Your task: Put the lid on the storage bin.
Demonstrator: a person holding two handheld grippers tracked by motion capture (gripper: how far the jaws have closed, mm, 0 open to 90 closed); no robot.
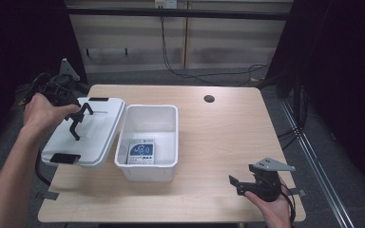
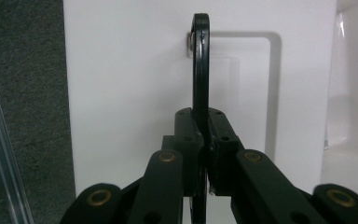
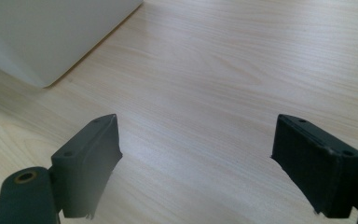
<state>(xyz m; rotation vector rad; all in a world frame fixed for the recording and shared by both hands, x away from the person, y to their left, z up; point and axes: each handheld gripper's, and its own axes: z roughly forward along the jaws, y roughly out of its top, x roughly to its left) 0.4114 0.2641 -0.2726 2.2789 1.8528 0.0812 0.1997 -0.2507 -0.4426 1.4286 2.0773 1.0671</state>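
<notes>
Nearest you, your right gripper (image 1: 240,183) hovers low over the bare wooden table (image 1: 228,137), its jaws spread wide with nothing between them. Farther off sits the open white bin (image 1: 148,137), a blue-and-white packet (image 1: 141,152) lying inside. Beyond, at the table's left edge, your left gripper (image 1: 76,118) is clamped on the black handle (image 2: 201,60) of the white lid (image 1: 88,133), held tilted just beside the bin.

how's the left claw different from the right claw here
The left claw is shut on the black handle of the white lid; the right claw is open with nothing between its jaws. The left is over the lid beside the white bin; the right is low over bare table. Both are black and hand-held.
</notes>
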